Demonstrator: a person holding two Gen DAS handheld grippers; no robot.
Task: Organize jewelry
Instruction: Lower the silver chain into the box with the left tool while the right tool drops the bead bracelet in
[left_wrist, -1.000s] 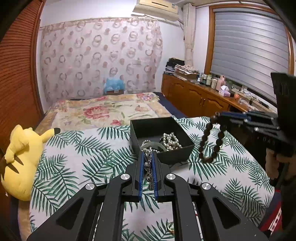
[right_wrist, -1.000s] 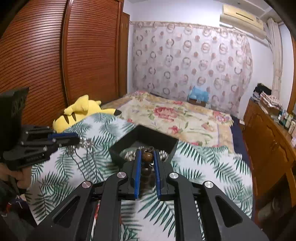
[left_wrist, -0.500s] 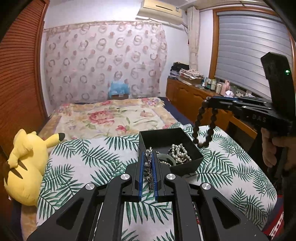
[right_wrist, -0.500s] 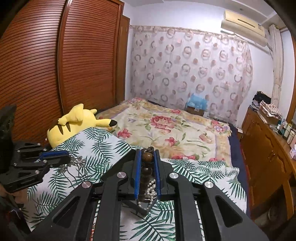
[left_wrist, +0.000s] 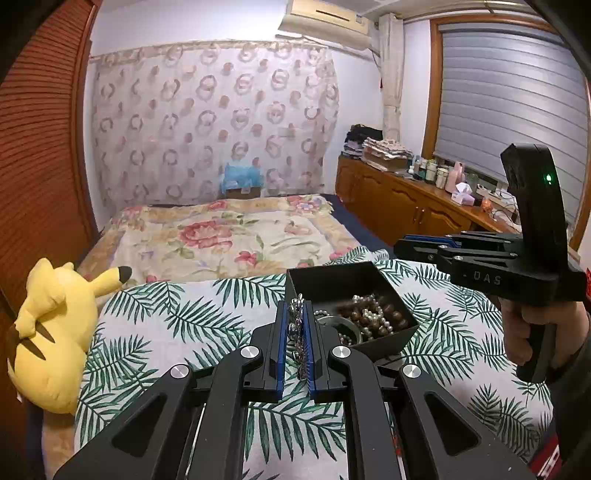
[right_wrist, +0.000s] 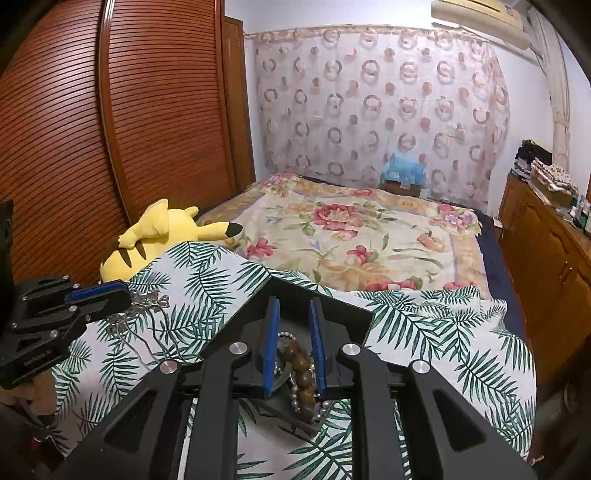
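Right wrist view alone shows my right fingers parted over the box, beads dropped inside with pearls; left fingers pinch a chain.

Left gripper points forward and slightly down, jaws nearly closed, clamped on a silver chain. Right gripper points down over the black box, jaws just opening, parted with a gap, pads clear of the wooden bead bracelet below. Right hand wraps its handle.
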